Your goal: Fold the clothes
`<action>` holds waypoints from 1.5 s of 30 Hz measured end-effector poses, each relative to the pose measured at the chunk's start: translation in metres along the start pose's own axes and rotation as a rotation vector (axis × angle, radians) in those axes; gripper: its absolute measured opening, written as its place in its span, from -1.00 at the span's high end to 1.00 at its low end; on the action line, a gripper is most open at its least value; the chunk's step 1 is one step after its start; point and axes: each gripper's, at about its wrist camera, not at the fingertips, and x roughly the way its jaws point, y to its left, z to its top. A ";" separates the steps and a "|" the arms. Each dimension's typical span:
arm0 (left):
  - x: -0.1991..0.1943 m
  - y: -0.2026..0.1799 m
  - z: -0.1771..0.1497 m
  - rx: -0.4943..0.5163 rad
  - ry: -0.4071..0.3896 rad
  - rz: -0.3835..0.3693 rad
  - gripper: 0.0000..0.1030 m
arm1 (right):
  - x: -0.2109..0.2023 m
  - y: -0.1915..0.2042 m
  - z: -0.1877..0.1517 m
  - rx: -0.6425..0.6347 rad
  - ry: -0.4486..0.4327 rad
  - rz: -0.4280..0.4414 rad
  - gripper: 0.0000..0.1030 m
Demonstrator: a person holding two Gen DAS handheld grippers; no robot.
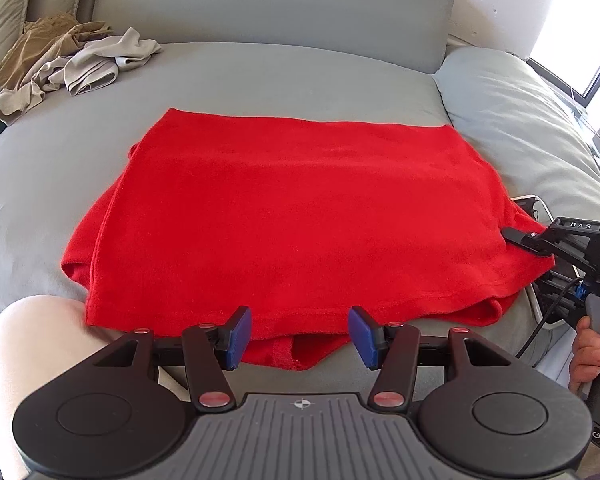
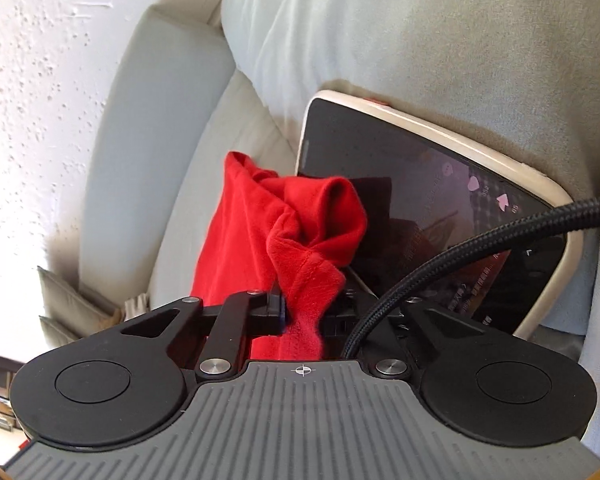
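Red garment (image 1: 292,216) lies on the grey sofa seat (image 1: 80,152), doubled over into a rough rectangle with layered edges showing at left and front. Your right gripper (image 1: 518,237) is clamped on its right corner (cloth bunched between the fingers in the right wrist view). Your left gripper (image 1: 300,336) is spread wide, holding nothing, at the near hem. Folding partway, by my reading; a crumpled pile (image 1: 60,60) sits unfolded at back left.
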 end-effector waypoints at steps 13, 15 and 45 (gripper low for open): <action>-0.019 0.048 0.009 -0.140 -0.057 -0.028 -0.03 | -0.022 0.108 -0.017 -0.474 -0.064 -0.271 0.78; -0.030 0.065 0.013 -0.185 -0.092 -0.027 -0.03 | -0.022 0.133 -0.028 -0.584 -0.060 -0.289 0.78; -0.062 0.199 -0.001 -0.534 -0.180 0.065 -0.02 | 0.020 0.289 -0.219 -1.280 0.110 -0.022 0.82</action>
